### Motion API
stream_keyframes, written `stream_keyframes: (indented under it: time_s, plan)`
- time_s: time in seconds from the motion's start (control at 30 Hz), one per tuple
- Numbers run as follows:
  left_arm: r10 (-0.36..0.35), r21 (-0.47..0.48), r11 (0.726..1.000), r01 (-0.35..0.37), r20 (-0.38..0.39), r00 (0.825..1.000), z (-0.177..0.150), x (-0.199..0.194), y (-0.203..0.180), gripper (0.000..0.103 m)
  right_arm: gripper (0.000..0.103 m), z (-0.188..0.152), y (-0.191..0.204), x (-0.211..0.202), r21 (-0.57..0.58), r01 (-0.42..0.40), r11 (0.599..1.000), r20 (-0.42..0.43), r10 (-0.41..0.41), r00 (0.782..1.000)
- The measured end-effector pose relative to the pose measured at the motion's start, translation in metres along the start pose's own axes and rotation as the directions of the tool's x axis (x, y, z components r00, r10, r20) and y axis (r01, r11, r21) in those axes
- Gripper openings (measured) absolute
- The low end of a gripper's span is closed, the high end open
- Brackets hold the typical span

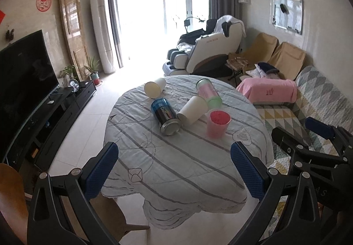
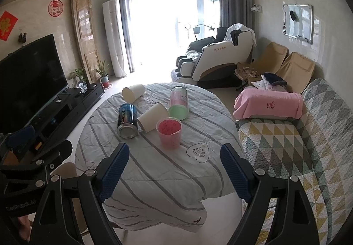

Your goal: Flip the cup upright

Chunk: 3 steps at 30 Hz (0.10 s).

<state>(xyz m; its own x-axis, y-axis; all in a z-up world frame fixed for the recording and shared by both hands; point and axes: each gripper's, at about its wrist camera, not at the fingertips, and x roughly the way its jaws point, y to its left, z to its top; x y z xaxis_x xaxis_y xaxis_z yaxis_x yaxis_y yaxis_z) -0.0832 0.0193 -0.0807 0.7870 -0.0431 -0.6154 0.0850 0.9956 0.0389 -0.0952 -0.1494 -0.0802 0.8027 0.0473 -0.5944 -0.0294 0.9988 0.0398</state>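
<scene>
Both the left gripper (image 1: pixel 174 158) and right gripper (image 2: pixel 174 167) are held spread, empty, short of the striped-cloth round table (image 2: pixel 167 178). A white paper cup (image 2: pixel 152 120) is seen lying sideways, touching the upright pink plastic cup (image 2: pixel 169 133). Judged light, crushable; a gentle mid-wall grip is advised.

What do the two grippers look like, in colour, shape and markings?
Both are alike. The left gripper and right gripper have black plastic frames with silver round bolts. Each finger ends in a blue pad with a fine dotted texture. Faint white lettering shows on the bodies; it is unreadable.
</scene>
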Motion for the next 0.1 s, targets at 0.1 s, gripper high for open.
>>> stream_keyframes:
  time_s: [0.1]
  plan:
    - [-0.005, 0.003, 1.0, 0.005, -0.027, 1.0, -0.0012, 0.0089, 0.0034, 0.103, 0.086, 0.0001, 0.0022, 0.0082, 0.006, 0.004, 1.0, -0.015, -0.004, 1.0]
